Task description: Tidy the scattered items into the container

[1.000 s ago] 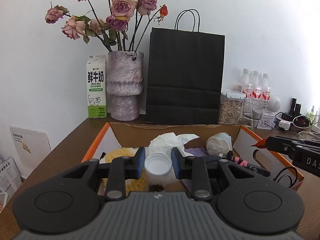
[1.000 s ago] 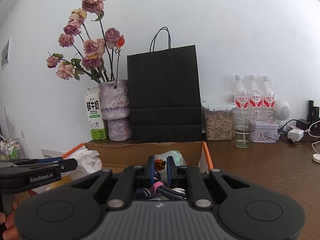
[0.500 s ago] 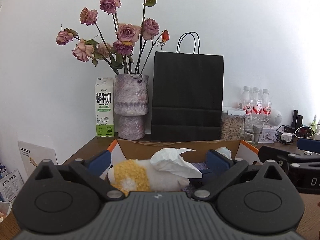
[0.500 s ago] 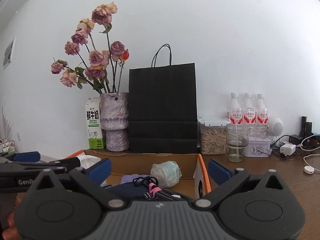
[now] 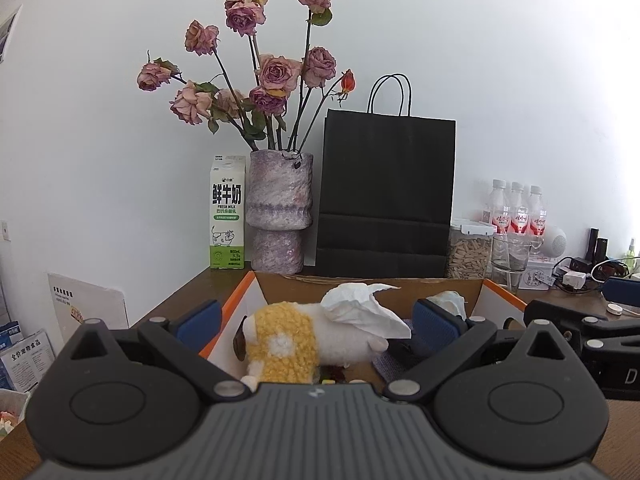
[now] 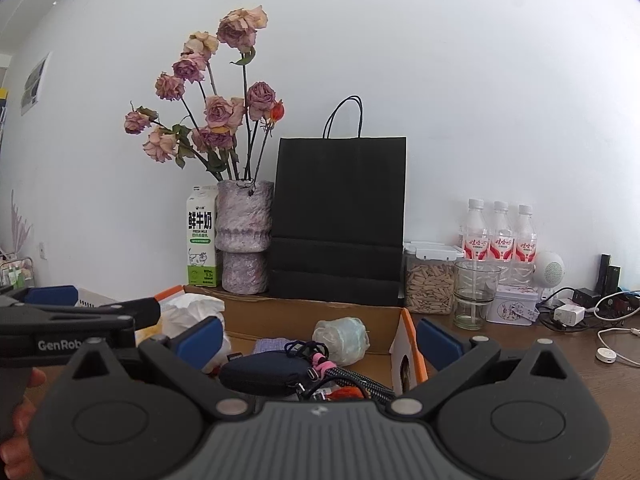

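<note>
I see my left gripper (image 5: 316, 322) with its blue-padded fingers (image 5: 198, 319) spread wide, having just been opening, nothing between the pads. Ahead, the yellow-and-white plush toy (image 5: 288, 346) lies inside the orange-edged cardboard box (image 5: 360, 285) with a crumpled white tissue (image 5: 362, 308) on top. My right gripper (image 6: 320, 338) is equally released, freshly opened and empty, over the box's right end, where a dark blue pouch (image 6: 260, 372), braided cable (image 6: 352, 378) and clear plastic wad (image 6: 340, 334) rest. The box sits on the brown wooden surface (image 6: 540, 360), toward its back edge, before a black paper bag (image 6: 340, 216).
</note>
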`<state>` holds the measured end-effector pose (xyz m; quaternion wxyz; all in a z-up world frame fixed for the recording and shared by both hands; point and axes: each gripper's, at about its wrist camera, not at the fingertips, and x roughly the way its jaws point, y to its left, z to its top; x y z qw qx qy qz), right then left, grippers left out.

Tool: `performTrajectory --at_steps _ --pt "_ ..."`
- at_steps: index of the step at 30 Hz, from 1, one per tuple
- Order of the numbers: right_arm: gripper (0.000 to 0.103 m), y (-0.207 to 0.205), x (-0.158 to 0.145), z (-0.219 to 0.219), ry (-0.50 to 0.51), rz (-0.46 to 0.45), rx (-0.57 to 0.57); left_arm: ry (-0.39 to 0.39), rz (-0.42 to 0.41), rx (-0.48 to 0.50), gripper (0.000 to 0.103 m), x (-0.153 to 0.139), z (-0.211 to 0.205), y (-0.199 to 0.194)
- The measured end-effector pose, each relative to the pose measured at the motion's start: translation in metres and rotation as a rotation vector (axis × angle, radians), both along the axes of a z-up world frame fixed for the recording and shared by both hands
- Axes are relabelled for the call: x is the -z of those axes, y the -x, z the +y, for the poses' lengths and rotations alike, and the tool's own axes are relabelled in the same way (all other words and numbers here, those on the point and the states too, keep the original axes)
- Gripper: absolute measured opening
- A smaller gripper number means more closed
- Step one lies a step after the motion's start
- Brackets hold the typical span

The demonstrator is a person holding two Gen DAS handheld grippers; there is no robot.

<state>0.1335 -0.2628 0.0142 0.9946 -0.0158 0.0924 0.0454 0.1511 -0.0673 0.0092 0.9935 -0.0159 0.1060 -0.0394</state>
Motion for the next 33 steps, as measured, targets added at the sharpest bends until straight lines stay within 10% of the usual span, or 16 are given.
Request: performTrajectory --at_steps 23,33 --pt "0.103 0.176 -0.010 0.013 -0.057 0.223 -0.013 0.012 0.180 0.036 0.103 -0.017 0.024 0.185" --pt "0.103 0.187 0.000 0.016 -0.047 0.305 0.006 -0.038 0.237 0.014 0.103 -0.009 0.019 0.188"
